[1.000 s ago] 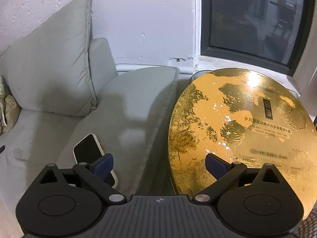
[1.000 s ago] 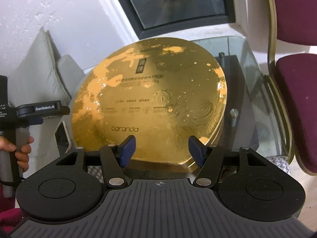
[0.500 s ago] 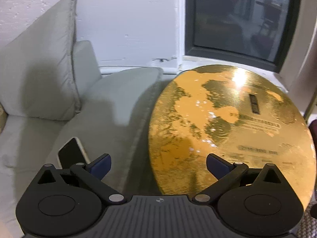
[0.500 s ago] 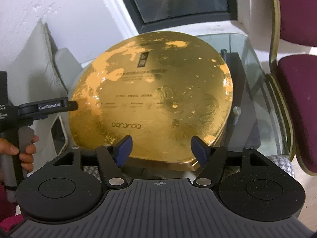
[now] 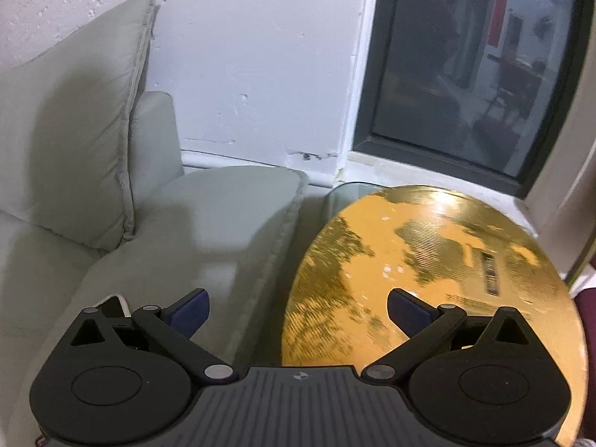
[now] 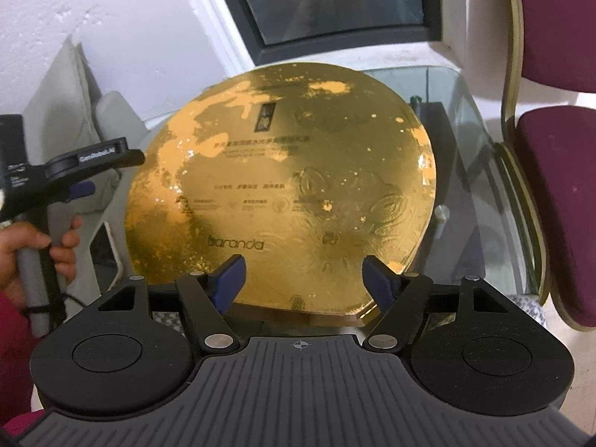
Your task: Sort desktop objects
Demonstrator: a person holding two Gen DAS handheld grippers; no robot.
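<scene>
A large round gold box [image 6: 283, 182], its shiny lid mottled orange and printed with dark text including "baranda", lies flat on a glass table [image 6: 465, 119], covering most of the top and reaching its near edge.

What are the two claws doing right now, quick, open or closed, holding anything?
Left claw: open, holding nothing, beside the round gold foil box.
Right claw: open, holding nothing, over the near edge of the box.
</scene>
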